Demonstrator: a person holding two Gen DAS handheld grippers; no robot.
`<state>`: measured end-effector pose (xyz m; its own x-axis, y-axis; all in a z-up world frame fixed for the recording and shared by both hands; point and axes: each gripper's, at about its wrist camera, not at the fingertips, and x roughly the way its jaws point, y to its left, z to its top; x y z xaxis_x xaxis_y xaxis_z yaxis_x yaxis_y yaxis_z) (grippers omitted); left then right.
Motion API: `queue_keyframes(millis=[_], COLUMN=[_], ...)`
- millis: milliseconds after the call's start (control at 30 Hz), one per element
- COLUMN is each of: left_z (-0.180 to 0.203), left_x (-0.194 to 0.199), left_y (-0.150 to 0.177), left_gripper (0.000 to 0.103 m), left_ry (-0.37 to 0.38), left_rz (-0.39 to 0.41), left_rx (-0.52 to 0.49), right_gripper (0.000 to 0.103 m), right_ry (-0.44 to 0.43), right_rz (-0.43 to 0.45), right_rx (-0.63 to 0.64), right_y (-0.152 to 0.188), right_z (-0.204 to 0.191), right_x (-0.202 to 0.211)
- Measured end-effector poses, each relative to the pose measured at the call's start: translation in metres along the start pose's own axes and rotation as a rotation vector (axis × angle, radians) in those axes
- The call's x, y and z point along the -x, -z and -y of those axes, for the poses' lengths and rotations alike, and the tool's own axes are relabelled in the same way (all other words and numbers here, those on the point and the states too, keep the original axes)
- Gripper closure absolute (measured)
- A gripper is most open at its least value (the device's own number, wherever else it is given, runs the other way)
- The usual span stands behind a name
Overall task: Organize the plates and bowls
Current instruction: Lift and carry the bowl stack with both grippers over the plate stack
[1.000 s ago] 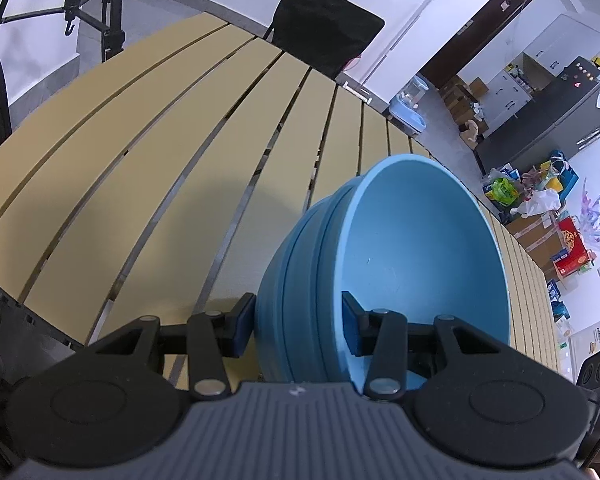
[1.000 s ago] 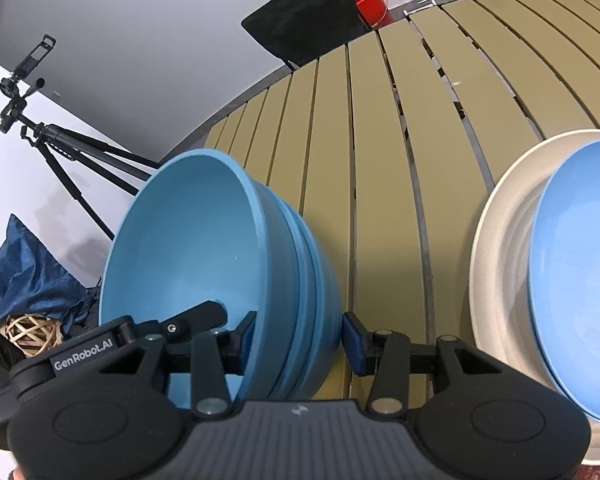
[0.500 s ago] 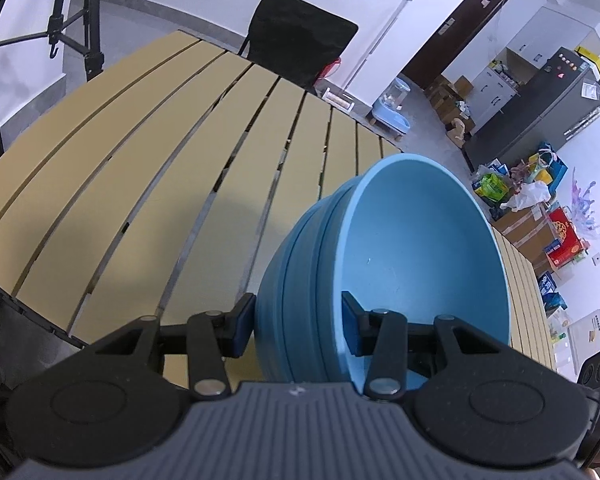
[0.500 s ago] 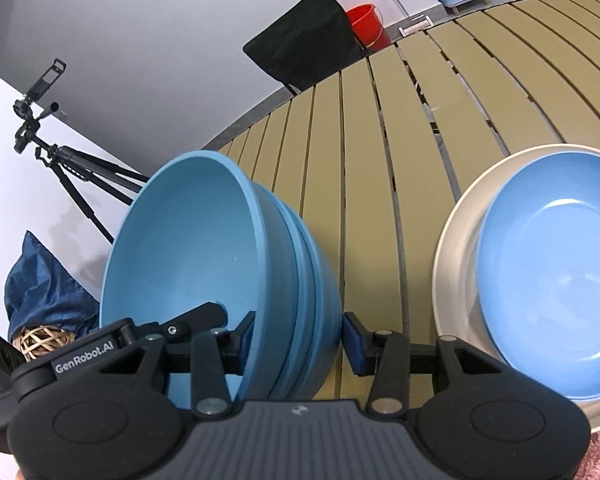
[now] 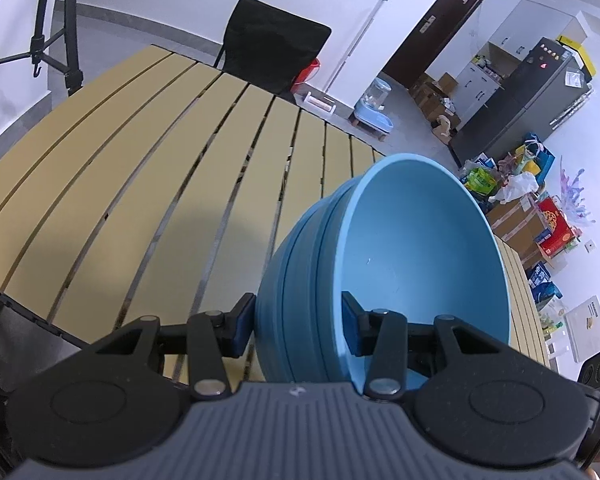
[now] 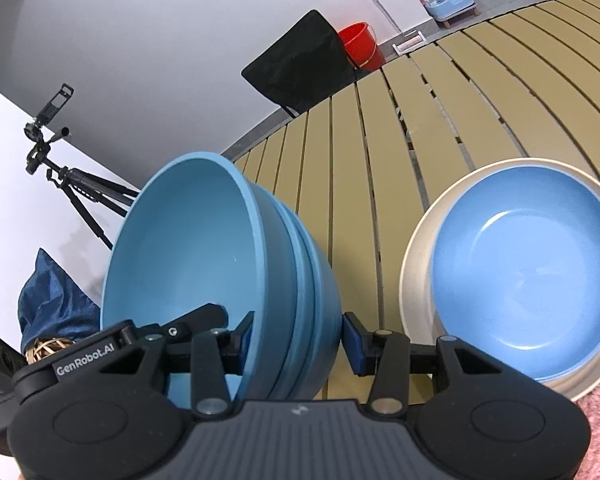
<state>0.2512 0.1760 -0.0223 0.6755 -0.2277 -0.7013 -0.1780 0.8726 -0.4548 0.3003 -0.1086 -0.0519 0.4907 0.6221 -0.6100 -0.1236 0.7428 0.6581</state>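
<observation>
The left gripper (image 5: 298, 326) and right gripper (image 6: 298, 336) each pinched opposite rims of the smooth, round, nested blue bowls (image 6: 220, 264) above the slatted table (image 6: 380, 200).

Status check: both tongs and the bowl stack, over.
Left tongs, right tongs both shut on blue bowl stack, held tilted over slatted table. Blue plate nested in beige plate alongside. Nothing blocking.

Bright, even indoor light. A soft shadow falls on the counter (image 5: 204, 216). Fisheye bending curves the slats, and the edges darken.
</observation>
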Motion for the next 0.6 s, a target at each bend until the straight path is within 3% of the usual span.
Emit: queue_keyframes(millis=[600], left_z=[0.049], left_x=[-0.006], left_y=[0.010], left_gripper=[0.059], left_ry=[0.033], left_rz=[-0.006], left_rx=[-0.063], right_gripper=[0.060], right_ry=[0.011], right_rz=[0.069], right_rx=[-0.042], right_y=[-0.002], right_z=[0.027], right_x=[0.048])
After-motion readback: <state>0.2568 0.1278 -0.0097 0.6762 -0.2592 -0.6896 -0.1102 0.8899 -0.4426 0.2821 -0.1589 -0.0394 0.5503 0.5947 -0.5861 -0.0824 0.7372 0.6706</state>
